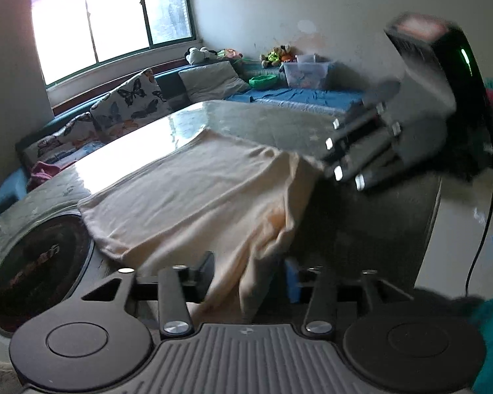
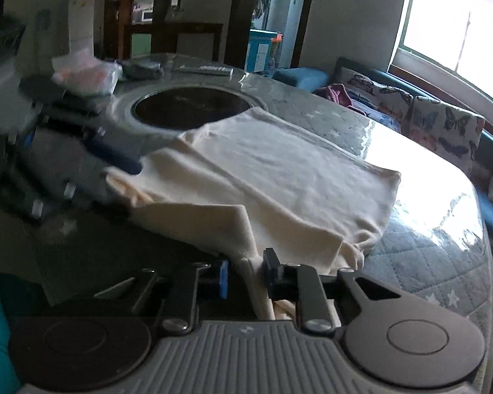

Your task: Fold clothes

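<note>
**Cream garment gripped at 2 points along the table's near edge**

I hold 2 grippers, 1 in each hand, and both are clamped on the same cream garment (image 2: 279, 177). It lies mostly flat on the table (image 2: 420, 252), which wears a quilted grey cover with small stars under a glossy clear sheet that catches the window glare. The near part of the cloth spills over the table's edge toward me.

My right gripper (image 2: 245, 277) has its fingers pinched narrow on a bunched fold of the garment, just below the table's edge; the blue pad on one finger (image 2: 223, 277) presses the cloth from one side and the black finger from the other. In the left wrist view this gripper (image 1: 325, 167) appears blurred at the garment's far corner, lifting that edge off the table.

My left gripper (image 1: 246, 279) also has cloth hanging between its fingers, closed around a draped fold. From the right wrist view it is a blurred shape (image 2: 125, 164) meeting the garment's other corner.

A round dark inset (image 2: 190, 108) sits in the tabletop just beyond the garment, its rim touched by the cloth. Butterfly-print cushions (image 1: 128, 98) line a bench under the window (image 1: 111, 23).
</note>
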The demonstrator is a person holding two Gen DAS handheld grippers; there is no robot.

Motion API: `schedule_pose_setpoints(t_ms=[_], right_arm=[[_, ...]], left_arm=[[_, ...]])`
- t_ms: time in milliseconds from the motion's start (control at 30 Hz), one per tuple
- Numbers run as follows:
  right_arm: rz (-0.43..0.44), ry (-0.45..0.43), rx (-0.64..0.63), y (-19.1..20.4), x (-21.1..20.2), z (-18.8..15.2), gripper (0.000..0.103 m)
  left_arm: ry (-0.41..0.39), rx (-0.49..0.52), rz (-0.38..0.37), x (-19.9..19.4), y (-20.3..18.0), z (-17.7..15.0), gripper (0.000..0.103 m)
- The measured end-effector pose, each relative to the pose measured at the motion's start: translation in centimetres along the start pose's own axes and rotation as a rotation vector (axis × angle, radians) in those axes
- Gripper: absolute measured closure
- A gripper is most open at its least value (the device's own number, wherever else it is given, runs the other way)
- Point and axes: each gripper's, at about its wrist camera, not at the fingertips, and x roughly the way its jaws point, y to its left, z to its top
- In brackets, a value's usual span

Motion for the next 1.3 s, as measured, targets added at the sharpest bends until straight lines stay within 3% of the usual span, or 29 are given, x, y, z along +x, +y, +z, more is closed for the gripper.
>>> schedule_pose_setpoints(t_ms=[133,267,300,367,467,667,900,1067,1300], right_arm=[[0.006,-0.007,0.033,-0.6,-0.2,0.8,0.085],[0.005,-0.018,0.041,-0.7,-0.1,1.2,0.086],[0.003,-0.019,0.042,-0.7,-0.2,1.1,0.087],[0.0,-0.022,0.044,-0.7,-0.3,0.9,0.089],[-0.002,-0.036,0.046,-0.4,-0.7,0.4,0.091],[0.007,-0.062,0.037,0.3,-2.8,-0.1,0.092],[0.066,-0.048,0.012,2.5,-8.4,-0.5,0.092],[0.061,-0.047,-0.027,3.0,-10.1,0.6,0.093],[0.01,-0.087,0.003,-0.5,-7.9,4.4,0.093]], left_arm=[[0.017,0.042,0.03,0.2,-0.7,-0.8,0.04],[0.025,0.091,0.079,0.9,-1.0,-1.0,0.042],[0.031,0.089,0.074,1.1,-0.8,-1.1,0.046],[0.045,0.086,0.064,1.4,-0.4,-1.2,0.074],[0.045,0.052,0.038,1.0,0.4,-1.2,0.092],[0.027,0.007,-0.042,-1.4,0.8,-0.5,0.095],[0.015,-0.026,-0.135,-6.0,0.0,-0.2,0.095],[-0.017,-0.005,-0.114,-7.0,0.5,1.1,0.096],[-0.066,-0.019,-0.039,-4.5,3.9,4.2,0.097]])
